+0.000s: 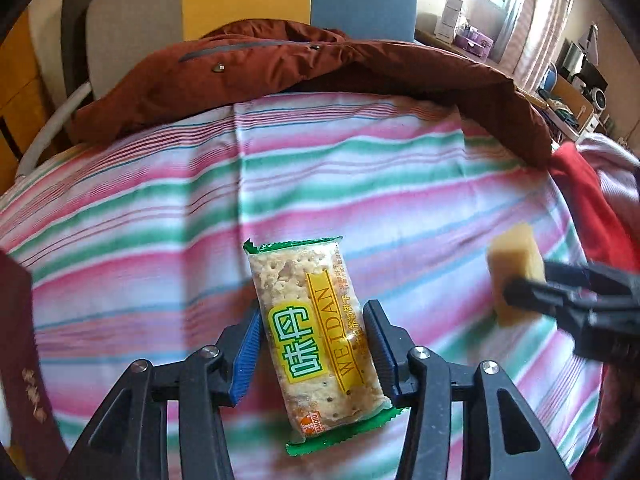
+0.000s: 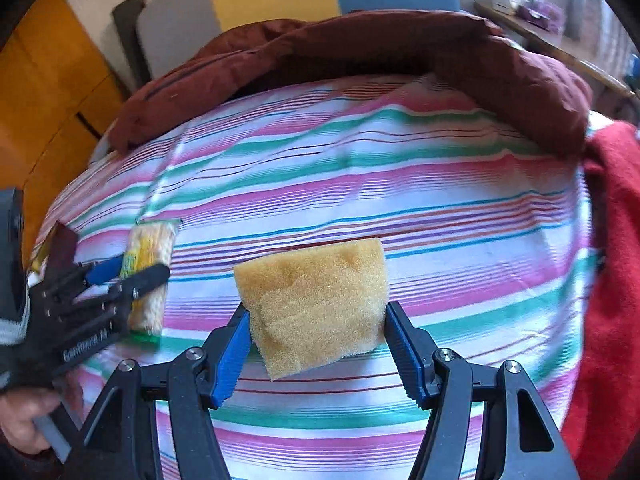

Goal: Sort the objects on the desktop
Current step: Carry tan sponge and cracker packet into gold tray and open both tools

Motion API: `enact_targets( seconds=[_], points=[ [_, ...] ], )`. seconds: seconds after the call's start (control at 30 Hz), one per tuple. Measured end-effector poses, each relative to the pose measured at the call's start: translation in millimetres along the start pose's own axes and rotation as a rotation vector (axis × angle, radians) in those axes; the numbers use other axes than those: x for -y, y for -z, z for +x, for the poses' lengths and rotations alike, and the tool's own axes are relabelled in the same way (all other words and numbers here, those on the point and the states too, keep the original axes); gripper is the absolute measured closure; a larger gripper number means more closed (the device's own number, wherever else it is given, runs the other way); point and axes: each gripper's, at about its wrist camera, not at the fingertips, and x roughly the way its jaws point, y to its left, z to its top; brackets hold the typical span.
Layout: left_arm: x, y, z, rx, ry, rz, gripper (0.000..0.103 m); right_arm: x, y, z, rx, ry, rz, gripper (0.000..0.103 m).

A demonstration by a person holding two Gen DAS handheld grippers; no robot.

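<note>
A cracker packet (image 1: pixel 304 280) with green ends and a yellow label hangs above the striped cloth (image 1: pixel 160 200), with my left gripper (image 1: pixel 313 308) shut on its long sides. My right gripper (image 2: pixel 318 308) is shut on a yellow sponge (image 2: pixel 316 280), also held off the cloth. In the right wrist view the left gripper (image 2: pixel 140 268) and its cracker packet (image 2: pixel 154 240) are at the far left. The left wrist view shows the sponge (image 1: pixel 514 264) and the right gripper (image 1: pixel 536 280) at the right edge, blurred.
A rust-brown jacket (image 1: pixel 320 64) lies along the far edge of the cloth. A red garment (image 1: pixel 588 208) is bunched at the right. A dark red booklet (image 1: pixel 20 340) sits at the left edge. A grey chair (image 1: pixel 132 20) stands behind. A hand (image 2: pixel 20 420) holds the left gripper.
</note>
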Motion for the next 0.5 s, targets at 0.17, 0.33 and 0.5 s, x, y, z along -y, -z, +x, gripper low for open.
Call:
enact_targets(
  seconds=[0.17, 0.33, 0.5],
  points=[
    [-12.0, 25.8, -21.0, 0.031, -0.012, 0.016, 0.053, -23.6, 4.0, 4.8, -0.004, -0.079, -0.076, 0.038],
    [-19.4, 38.3, -29.8, 0.055, -0.039, 0.028, 0.053, -37.2, 9.4, 8.4, -0.006, -0.084, -0.12, 0.037],
    [-29.5, 49.3, -45.8, 0.074, -0.054, 0.031, 0.054, -47.2, 12.3, 6.3, -0.008, -0.138, -0.135, 0.038]
  ],
)
